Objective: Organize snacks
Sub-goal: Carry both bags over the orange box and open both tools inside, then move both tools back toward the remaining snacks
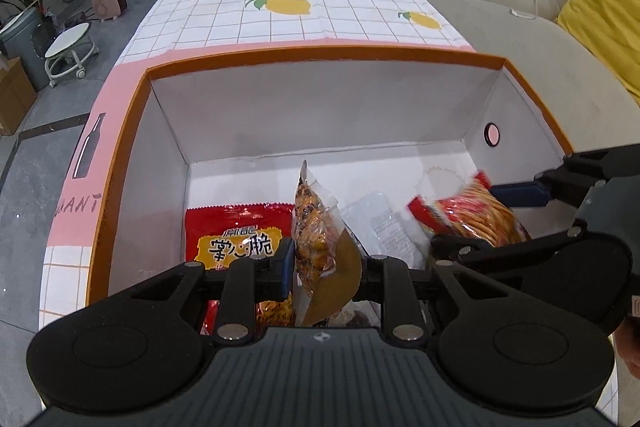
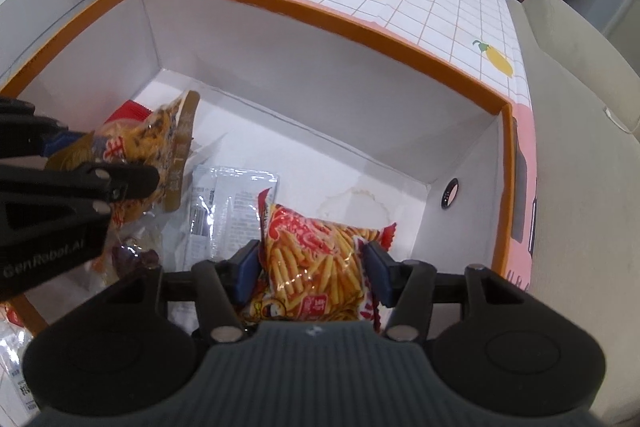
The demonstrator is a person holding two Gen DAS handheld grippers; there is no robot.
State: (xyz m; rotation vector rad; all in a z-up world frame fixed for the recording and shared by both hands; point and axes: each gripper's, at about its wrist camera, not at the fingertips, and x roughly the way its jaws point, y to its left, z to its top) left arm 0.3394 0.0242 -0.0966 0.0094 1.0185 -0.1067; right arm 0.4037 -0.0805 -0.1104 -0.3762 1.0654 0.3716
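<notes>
An orange-rimmed white box [image 1: 320, 53] [image 2: 320, 15] stands open on the lemon-print cloth. My left gripper [image 1: 326, 263] [image 2: 100, 159] is inside it, shut on a brown-and-orange snack packet [image 1: 316, 219] [image 2: 176, 131] that stands upright between the pads. My right gripper [image 2: 312, 267] [image 1: 484, 221] is low in the box's right half, and a red packet of fries-shaped sticks [image 2: 316, 247] [image 1: 476, 215] fills the gap with both pads against its sides. On the box floor lie a red packet with yellow lettering [image 1: 236, 239] and a clear wrapper [image 2: 228, 203] [image 1: 384, 227].
The box's far half shows bare white floor, and its right wall has a round hole [image 1: 492, 135]. The tablecloth [image 1: 280, 7] stretches beyond the box. A beige sofa [image 1: 480, 7] with a yellow cushion [image 1: 600, 7] runs along the right. More wrappers [image 2: 16, 367] lie outside the box's near left corner.
</notes>
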